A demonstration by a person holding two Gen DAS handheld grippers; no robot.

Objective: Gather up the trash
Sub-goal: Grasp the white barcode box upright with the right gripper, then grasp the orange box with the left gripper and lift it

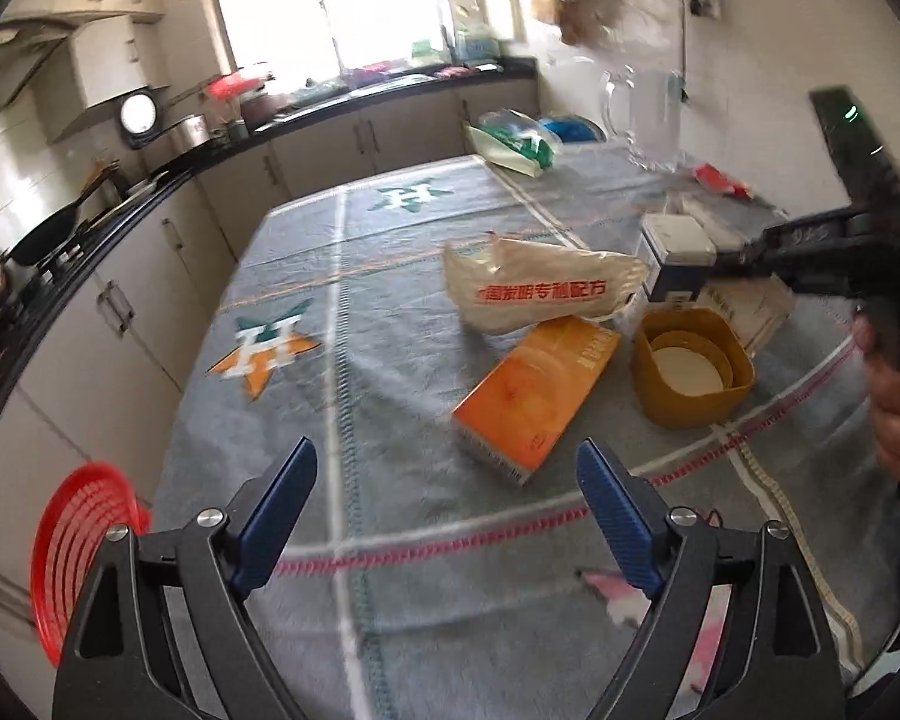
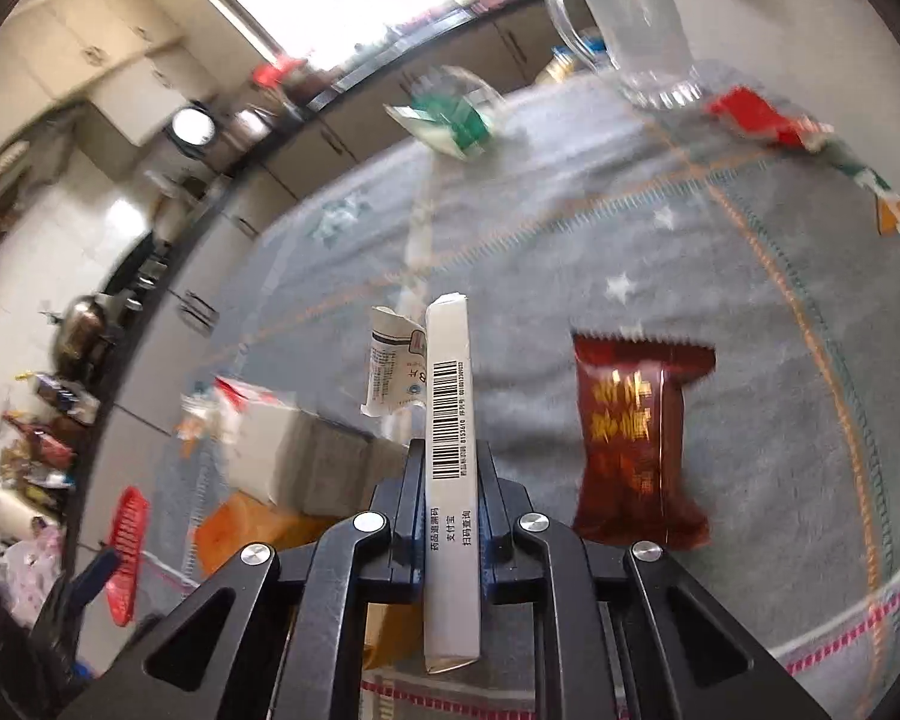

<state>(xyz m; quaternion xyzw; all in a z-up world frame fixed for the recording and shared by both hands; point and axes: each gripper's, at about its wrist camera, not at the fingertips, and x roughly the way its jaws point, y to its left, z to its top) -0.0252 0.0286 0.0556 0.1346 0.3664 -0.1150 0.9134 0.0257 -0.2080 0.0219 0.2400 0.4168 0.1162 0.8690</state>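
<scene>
My left gripper [image 1: 447, 468] is open and empty above the towel-covered table, just short of an orange box [image 1: 537, 396]. Behind the box lie a crumpled cream bag with red print [image 1: 540, 291] and a yellow tub [image 1: 693, 369]. My right gripper [image 2: 450, 456] is shut on a thin white box with a barcode [image 2: 450, 420], held on edge above the table. It also shows at the right of the left wrist view [image 1: 810, 258]. A dark red snack packet [image 2: 636, 438] lies right of it. A red wrapper [image 2: 762, 117] and a green-white packet [image 2: 450, 120] lie farther back.
A red basket [image 1: 84, 540] sits off the table's left edge; it also shows in the right wrist view [image 2: 127, 552]. A clear glass jug [image 1: 645, 114] stands at the table's far right. White boxes [image 1: 678, 240] sit behind the yellow tub. Kitchen counters with a stove line the left side.
</scene>
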